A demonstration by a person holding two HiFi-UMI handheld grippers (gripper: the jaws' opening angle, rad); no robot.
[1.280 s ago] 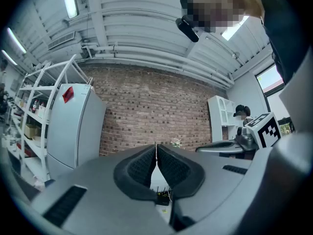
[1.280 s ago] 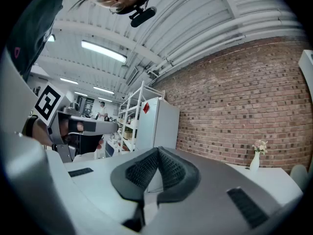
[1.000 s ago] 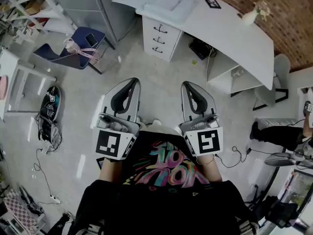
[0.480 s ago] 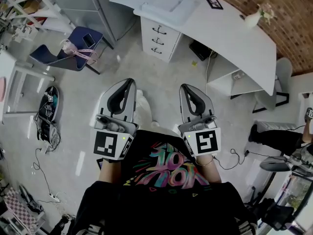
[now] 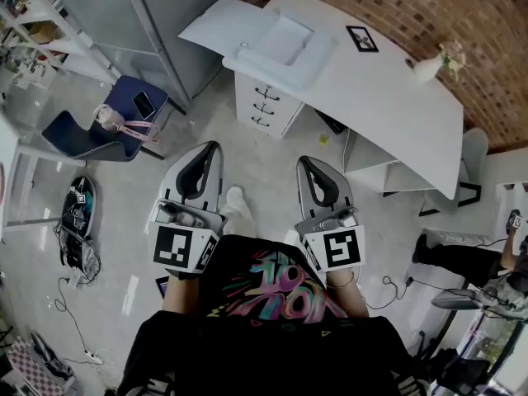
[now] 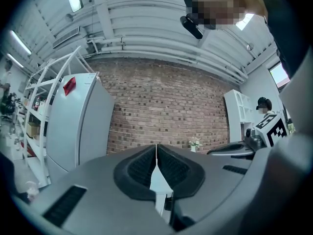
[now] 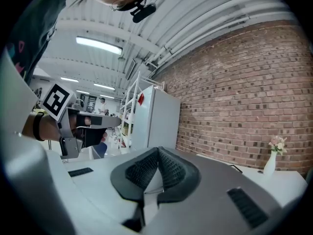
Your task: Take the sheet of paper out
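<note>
A white sheet of paper (image 5: 283,39) lies on a white box-like device (image 5: 290,63) at the left end of the white desk (image 5: 388,93). Both grippers are held out level over the floor, well short of the desk. My left gripper (image 5: 212,146) is shut with nothing between its pads; in its own view the left gripper (image 6: 156,146) points at the brick wall. My right gripper (image 5: 304,161) is likewise shut and empty, and the right gripper (image 7: 157,150) shows its pads meeting at the tip.
A white drawer unit (image 5: 265,106) stands under the desk's left end. On the desk are a marker card (image 5: 362,38) and a vase with flowers (image 5: 430,68). A blue chair (image 5: 115,120) and a grey cabinet (image 5: 169,15) stand left. Cables lie on the floor.
Both grippers and the person have moved forward toward the desk, which now sits nearer and lower in the head view. The jaws stayed shut.
</note>
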